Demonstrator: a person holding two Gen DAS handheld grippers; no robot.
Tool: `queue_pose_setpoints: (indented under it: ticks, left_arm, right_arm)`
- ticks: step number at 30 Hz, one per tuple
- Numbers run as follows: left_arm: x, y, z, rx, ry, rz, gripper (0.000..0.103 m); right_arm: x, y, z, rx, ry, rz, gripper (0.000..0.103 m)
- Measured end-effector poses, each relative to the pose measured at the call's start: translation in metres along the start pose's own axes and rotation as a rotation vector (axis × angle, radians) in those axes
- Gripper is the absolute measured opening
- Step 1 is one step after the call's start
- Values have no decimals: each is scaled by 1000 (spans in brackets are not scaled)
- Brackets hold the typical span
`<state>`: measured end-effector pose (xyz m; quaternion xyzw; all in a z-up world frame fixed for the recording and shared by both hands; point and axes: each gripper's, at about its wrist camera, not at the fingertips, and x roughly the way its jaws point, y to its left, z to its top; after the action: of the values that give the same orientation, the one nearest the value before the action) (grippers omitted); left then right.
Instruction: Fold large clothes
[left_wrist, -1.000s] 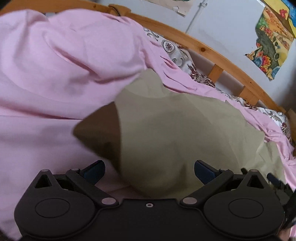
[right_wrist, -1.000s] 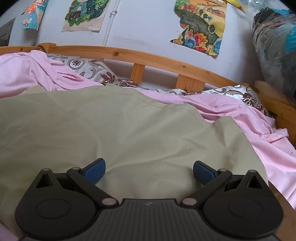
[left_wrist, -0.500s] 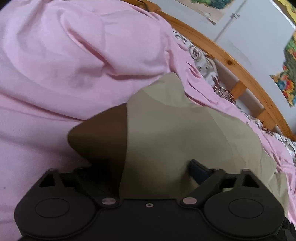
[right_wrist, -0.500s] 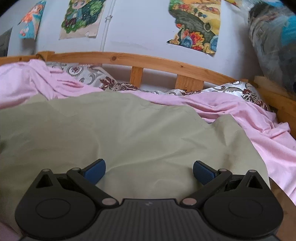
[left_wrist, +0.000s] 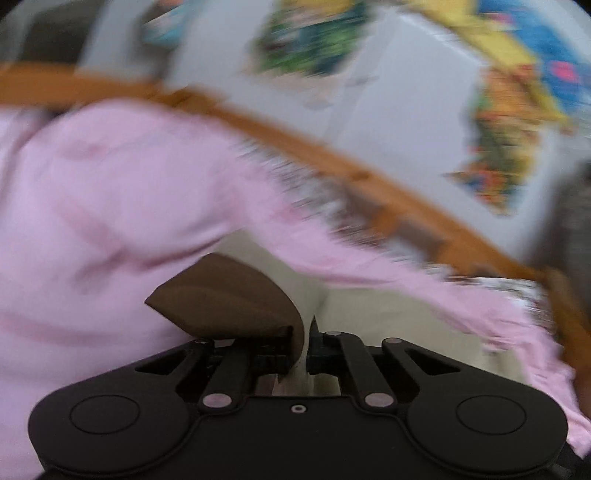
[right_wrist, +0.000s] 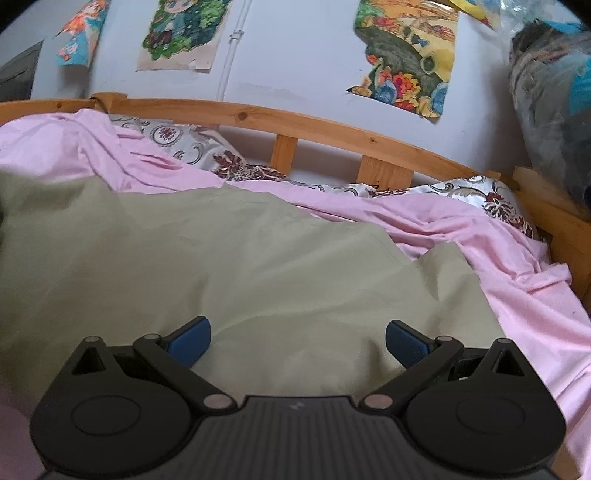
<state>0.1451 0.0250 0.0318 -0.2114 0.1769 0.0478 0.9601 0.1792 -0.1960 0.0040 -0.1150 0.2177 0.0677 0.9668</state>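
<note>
Cloth (left_wrist: 236, 295) corner pinched between left fingers (left_wrist: 317, 338) just closed — right fingers (right_wrist: 192, 338) open, above it

Black grippers (right_wrist: 297, 341), blue-padded jaws.

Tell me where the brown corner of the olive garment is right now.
In the left wrist view the brown corner sits low at centre, pinched in the left hand-held gripper, with the pink sheet behind and to its left.
</note>
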Motion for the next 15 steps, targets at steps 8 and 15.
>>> queue_pose_setpoints:
  ticks: [8, 15]
  left_arm:
    - [15, -103, 16, 353, 58, -471, 5]
    - [48, -180, -3, 577, 206, -742, 6]
  right_arm:
    - [-16, -24, 0, 20, 44, 67, 103]
    - [-42, -69, -12, 44, 76, 49, 103]
